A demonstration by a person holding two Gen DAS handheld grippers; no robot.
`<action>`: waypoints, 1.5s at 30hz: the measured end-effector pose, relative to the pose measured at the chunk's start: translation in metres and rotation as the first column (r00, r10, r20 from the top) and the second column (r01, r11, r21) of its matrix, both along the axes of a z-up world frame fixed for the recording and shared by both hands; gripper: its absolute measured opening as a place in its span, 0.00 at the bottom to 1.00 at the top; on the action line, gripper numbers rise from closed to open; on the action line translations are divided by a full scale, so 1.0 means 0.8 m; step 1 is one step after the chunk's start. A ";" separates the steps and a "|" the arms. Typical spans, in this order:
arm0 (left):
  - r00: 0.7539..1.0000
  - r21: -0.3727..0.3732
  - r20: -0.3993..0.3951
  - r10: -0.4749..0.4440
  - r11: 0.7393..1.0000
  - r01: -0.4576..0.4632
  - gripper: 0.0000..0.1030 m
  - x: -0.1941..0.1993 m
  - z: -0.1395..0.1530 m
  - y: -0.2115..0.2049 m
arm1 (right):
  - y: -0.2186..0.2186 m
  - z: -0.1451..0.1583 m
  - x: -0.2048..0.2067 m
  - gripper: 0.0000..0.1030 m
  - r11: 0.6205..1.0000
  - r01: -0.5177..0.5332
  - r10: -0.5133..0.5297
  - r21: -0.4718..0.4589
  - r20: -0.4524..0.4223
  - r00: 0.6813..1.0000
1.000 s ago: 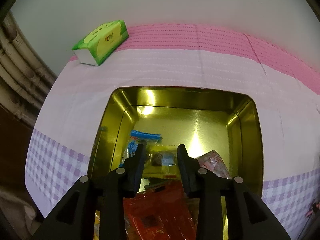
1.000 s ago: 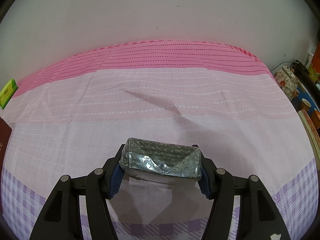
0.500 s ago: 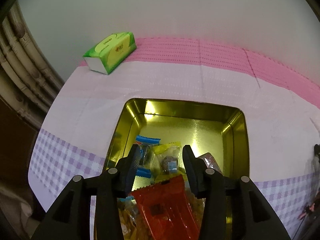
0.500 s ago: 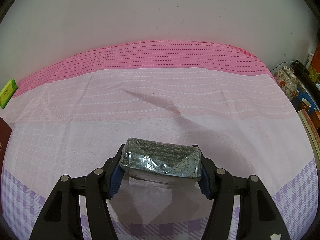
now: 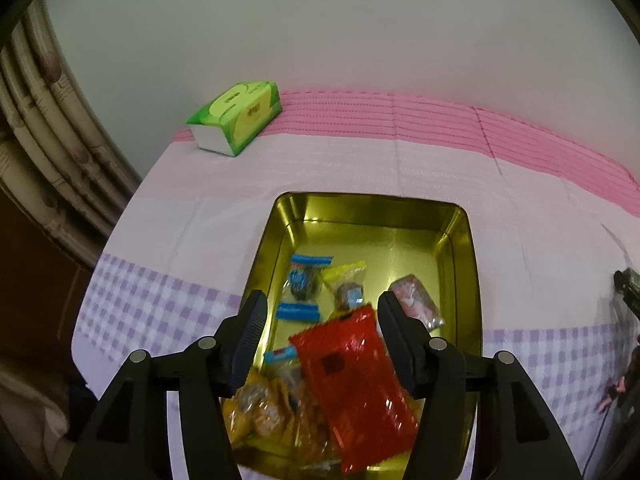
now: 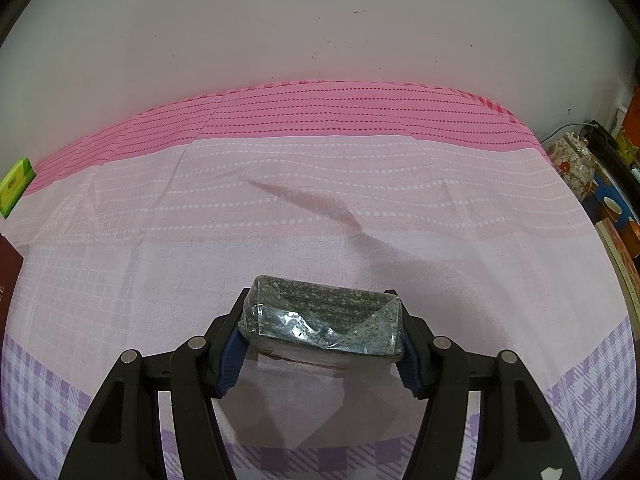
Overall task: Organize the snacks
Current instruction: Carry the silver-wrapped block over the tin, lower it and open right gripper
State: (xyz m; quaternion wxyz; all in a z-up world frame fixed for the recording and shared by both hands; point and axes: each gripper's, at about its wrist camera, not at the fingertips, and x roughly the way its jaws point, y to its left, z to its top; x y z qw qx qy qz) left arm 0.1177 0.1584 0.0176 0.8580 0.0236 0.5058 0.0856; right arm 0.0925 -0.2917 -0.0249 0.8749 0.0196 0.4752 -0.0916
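A gold tin sits on the pink cloth and holds several snacks: a red packet, blue-ended candies, a yellow-wrapped sweet, a pink packet and orange-yellow bags. My left gripper is open and empty, raised above the tin's near half. My right gripper is shut on a dark speckled block in clear wrap, held just above the cloth.
A green tissue box lies at the cloth's far left by the wall; its corner shows in the right wrist view. A dark red object is at that view's left edge. Clutter stands beyond the table's right edge.
My left gripper has risen and pulled back from the tin, and its jaws have opened wider. The red packet now lies in the tin. The right gripper has not moved.
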 end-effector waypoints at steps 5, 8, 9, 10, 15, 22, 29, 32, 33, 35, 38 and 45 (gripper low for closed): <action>1.000 -0.033 0.013 0.010 0.999 -0.010 0.57 -0.023 0.009 0.012 | 0.000 0.000 0.000 0.57 1.000 0.000 0.000 0.000 0.000 1.000; 1.000 -0.033 0.017 0.020 0.999 -0.019 0.57 -0.036 0.011 0.019 | 0.001 -0.001 0.001 0.57 1.000 -0.001 0.001 0.002 0.000 1.000; 1.000 -0.031 0.016 0.021 0.999 -0.020 0.57 -0.039 0.011 0.020 | 0.000 -0.001 0.000 0.57 1.000 -0.001 0.001 0.002 0.001 1.000; 1.000 -0.028 0.017 0.021 0.999 -0.020 0.57 -0.043 0.011 0.021 | 0.000 -0.001 0.000 0.57 1.000 -0.001 0.001 0.003 0.001 1.000; 0.999 -0.032 0.006 0.032 0.999 -0.032 0.57 -0.059 0.007 0.028 | -0.001 -0.001 0.000 0.55 1.000 -0.004 0.004 0.001 0.003 1.000; 0.999 -0.047 0.002 0.049 0.998 -0.049 0.57 -0.078 0.001 0.034 | 0.000 -0.002 0.001 0.55 1.000 -0.003 0.003 -0.004 -0.009 1.000; 0.998 -0.056 0.027 0.056 0.997 -0.054 0.57 -0.090 0.000 0.037 | 0.010 0.009 -0.001 0.55 1.000 -0.011 0.011 -0.025 -0.015 1.000; 0.998 -0.060 0.035 0.057 0.997 -0.054 0.57 -0.093 -0.002 0.038 | 0.012 0.021 -0.003 0.55 0.999 -0.020 0.020 -0.032 -0.006 1.000; 0.998 -0.062 0.037 0.058 0.997 -0.055 0.57 -0.094 -0.002 0.039 | 0.014 0.027 -0.004 0.55 0.999 -0.024 0.024 -0.034 -0.003 1.000; 0.997 -0.077 0.039 0.061 0.995 -0.058 0.57 -0.098 -0.003 0.041 | 0.021 0.037 -0.006 0.55 0.999 -0.033 0.033 -0.031 0.005 0.999; 0.996 -0.075 0.042 0.072 0.995 -0.069 0.57 -0.103 -0.003 0.046 | 0.035 0.053 -0.010 0.55 0.998 -0.056 0.057 -0.021 0.016 0.998; 0.993 -0.050 0.059 0.106 0.993 -0.103 0.65 -0.116 -0.001 0.061 | 0.101 0.085 -0.015 0.55 0.987 -0.158 0.156 0.040 0.045 0.987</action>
